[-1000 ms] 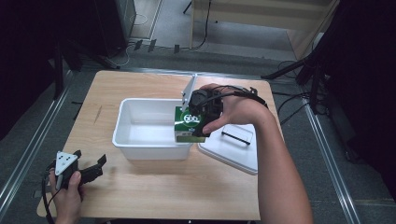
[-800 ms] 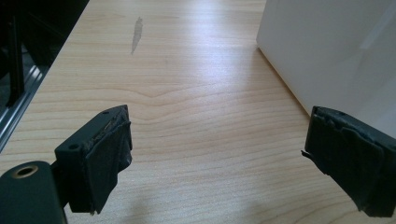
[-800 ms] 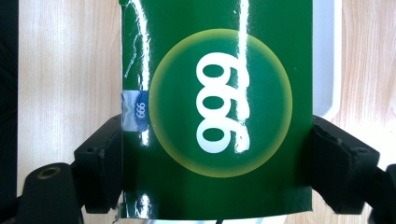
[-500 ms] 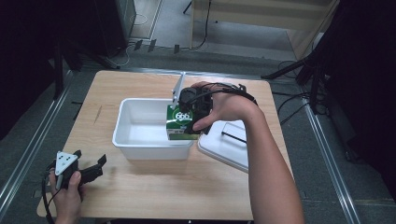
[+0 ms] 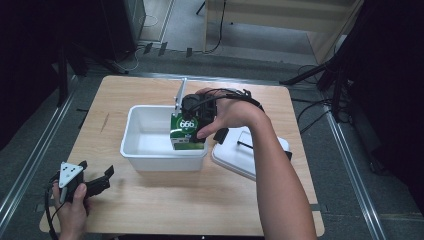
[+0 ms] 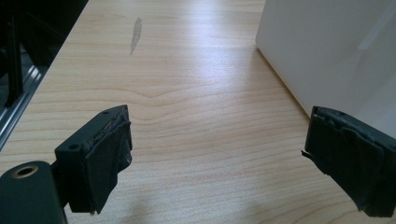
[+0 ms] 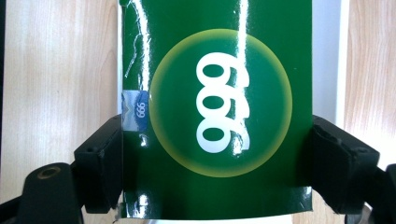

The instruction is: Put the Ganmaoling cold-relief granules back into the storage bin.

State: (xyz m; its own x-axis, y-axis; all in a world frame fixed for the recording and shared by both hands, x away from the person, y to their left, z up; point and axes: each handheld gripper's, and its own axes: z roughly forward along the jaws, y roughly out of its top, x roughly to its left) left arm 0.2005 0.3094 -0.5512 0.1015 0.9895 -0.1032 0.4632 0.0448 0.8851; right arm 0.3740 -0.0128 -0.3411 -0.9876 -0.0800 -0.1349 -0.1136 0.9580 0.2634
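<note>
A green box marked 666 (image 5: 186, 131) hangs over the right part of the white bin (image 5: 145, 157), gripped by my right gripper (image 5: 192, 120). In the right gripper view the green box (image 7: 219, 107) sits clamped between both black jaws, with my right gripper (image 7: 215, 168) shut on its sides. My left gripper (image 5: 97, 182) rests low at the table's front left corner, held in a hand, jaws apart. The left gripper view has my left gripper (image 6: 233, 163) open over bare wood, with the bin's white wall (image 6: 327, 51) ahead on the right.
The bin's white lid (image 5: 250, 155) with a dark handle lies flat on the table to the right of the bin. The wooden table (image 5: 200, 210) has free room along its front. Metal rails and cables run on the floor around it.
My right gripper has carried the green box leftward and down, from over the bin's right rim to inside the bin's right part. The left gripper has stayed put.
</note>
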